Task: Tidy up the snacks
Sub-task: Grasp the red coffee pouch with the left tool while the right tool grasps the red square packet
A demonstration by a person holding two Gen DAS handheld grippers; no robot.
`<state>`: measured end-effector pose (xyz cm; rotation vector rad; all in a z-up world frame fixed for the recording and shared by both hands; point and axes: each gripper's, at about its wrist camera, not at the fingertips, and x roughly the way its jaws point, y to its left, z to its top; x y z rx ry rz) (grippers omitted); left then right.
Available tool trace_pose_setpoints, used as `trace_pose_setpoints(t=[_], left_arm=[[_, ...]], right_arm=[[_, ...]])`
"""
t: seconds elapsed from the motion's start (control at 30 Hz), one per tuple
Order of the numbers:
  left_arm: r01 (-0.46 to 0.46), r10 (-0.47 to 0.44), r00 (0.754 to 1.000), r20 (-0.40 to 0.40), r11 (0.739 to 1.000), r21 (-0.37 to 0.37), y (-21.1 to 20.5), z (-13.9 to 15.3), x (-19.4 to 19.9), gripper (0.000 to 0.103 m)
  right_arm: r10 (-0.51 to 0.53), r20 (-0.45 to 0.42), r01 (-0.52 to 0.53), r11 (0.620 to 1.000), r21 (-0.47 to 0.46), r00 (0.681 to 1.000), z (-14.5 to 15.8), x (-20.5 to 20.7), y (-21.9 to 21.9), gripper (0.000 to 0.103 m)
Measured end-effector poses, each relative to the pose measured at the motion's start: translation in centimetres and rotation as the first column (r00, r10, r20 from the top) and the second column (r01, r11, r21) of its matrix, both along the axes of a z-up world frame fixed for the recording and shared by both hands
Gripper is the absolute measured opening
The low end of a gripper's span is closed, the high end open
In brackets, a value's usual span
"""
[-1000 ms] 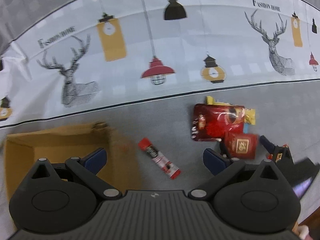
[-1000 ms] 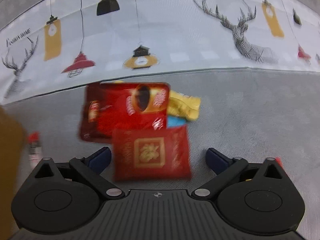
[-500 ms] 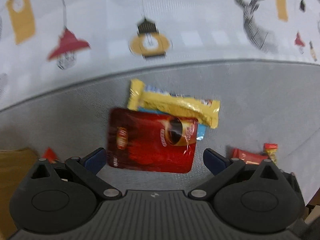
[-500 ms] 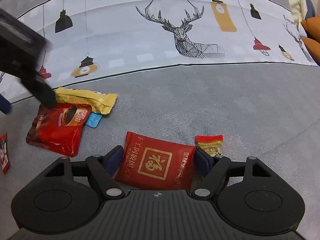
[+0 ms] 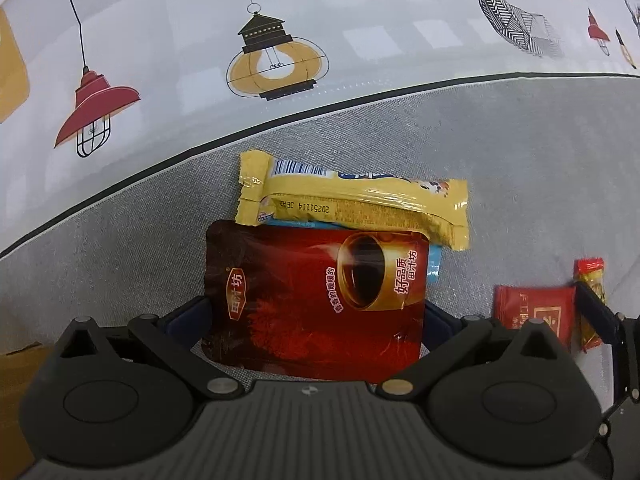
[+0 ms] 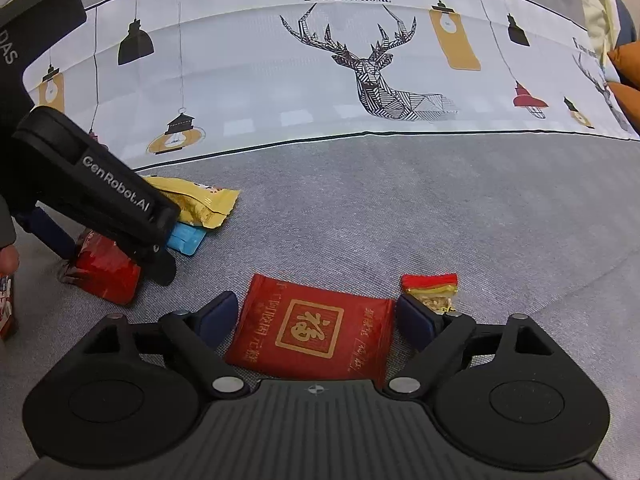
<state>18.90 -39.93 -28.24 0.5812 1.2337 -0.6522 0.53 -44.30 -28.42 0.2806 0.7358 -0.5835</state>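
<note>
On the grey cloth, the left claw [image 5: 316, 316] brackets the dark red coffee pouch [image 5: 316, 296], grip uncertain; the right claw [image 6: 316, 318], jaws just widening, straddles the red sachet [image 6: 310, 330] loosely.

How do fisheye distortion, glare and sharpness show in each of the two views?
Left wrist view: sharp; the cloth's dark border line bows strongly; glare streaks the yellow wrapper and the dark red coffee pouch. Right wrist view: sharp too; the same line curves more gently; the red packet shows little glare.

2 wrist cams, close, angled down; both see red packet [image 5: 532, 312] [image 6: 316, 330].
</note>
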Motion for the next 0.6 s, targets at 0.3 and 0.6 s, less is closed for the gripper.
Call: trace_pose_setpoints(t=[0.3, 0.6], left_arm=[[0.098, -0.086, 0.988, 0.132, 0.991, -0.088, 0.4, 3.2, -3.3, 0.037], [-0.001, 0.003, 1.0, 0.011, 0.985, -0.173, 5.6, 4.8, -4.0, 0.021]], right_arm=[[0.024, -0.018, -0.024, 1.0, 0.004, 1.0, 0.9, -0.3, 1.0, 0.068], [0.026, 0.037, -0.028, 0.998, 0.06, 0.999, 3.3, -2.8, 3.6, 0.068]])
